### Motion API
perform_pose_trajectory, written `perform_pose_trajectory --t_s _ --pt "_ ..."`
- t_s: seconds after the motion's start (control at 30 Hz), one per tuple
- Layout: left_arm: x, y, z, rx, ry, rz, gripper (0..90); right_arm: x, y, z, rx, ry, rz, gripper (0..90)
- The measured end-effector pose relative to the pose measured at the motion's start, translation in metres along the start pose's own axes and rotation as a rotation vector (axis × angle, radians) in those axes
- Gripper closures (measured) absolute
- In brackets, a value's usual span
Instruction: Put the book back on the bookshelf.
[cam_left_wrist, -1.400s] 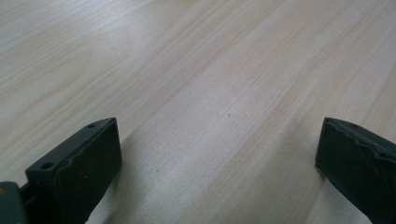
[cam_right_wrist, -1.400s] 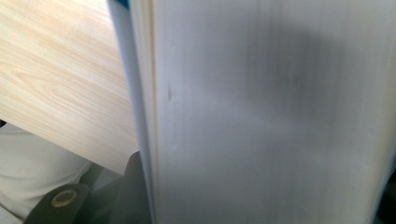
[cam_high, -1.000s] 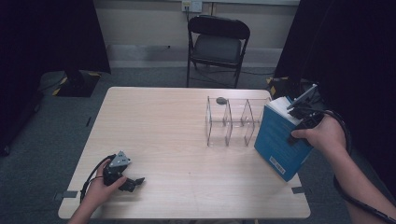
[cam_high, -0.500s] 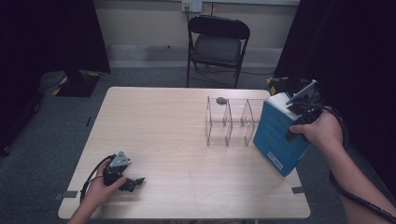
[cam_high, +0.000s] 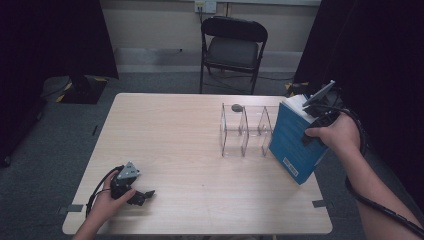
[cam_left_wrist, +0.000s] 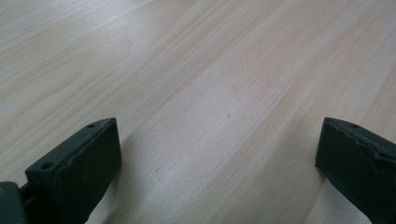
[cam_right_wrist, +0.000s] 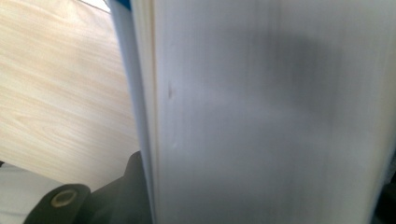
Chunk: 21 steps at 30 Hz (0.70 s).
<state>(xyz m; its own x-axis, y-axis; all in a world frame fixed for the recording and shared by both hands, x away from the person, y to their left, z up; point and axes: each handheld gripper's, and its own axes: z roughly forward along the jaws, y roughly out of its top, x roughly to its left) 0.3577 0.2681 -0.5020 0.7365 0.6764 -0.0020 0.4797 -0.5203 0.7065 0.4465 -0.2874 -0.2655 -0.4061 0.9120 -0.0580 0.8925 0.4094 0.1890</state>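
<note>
— Dark-curtained room, pale wood table (cam_high: 200, 145), folding chair (cam_high: 233, 47) beyond. Near items?

— Left gripper (cam_high: 142, 194): near left corner, resting low on the table, jaws wide apart, nothing between them.

— Farther out?

— Book (cam_high: 292, 142): blue cover, thick, at the right edge, tilted on its lower corner just beside a clear rack (cam_high: 245, 131). Right gripper (cam_high: 320, 117): clamped across the page block near the top.

— Handling?

— Probably heavy and stiff as a closed block; cover likely smooth, pages may splay. A grip across both covers near the spine, high up, should hold best. The rack is light and could slide if bumped.

— Farthest on the table?

— Small dark disc (cam_high: 236, 107) behind the rack.
</note>
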Motion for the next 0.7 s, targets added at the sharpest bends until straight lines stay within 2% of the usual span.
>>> perform_pose_trajectory --t_s 0.27,0.37,0.63,0.7 --pt "0.000 0.000 0.000 0.000 0.000 0.000 0.0 -0.001 0.010 -0.001 -0.006 0.000 0.027 61.9" --pt "0.000 0.000 0.000 0.000 0.000 0.000 0.0 -0.001 0.013 0.000 -0.021 -0.008 0.037 61.9" --pt "0.000 0.000 0.000 0.001 0.002 0.007 0.0 -0.003 0.019 0.003 -0.048 0.006 0.089 61.9" --pt "0.000 0.000 0.000 0.001 0.002 0.007 0.0 -0.003 0.022 0.004 -0.048 -0.002 0.087 61.9"
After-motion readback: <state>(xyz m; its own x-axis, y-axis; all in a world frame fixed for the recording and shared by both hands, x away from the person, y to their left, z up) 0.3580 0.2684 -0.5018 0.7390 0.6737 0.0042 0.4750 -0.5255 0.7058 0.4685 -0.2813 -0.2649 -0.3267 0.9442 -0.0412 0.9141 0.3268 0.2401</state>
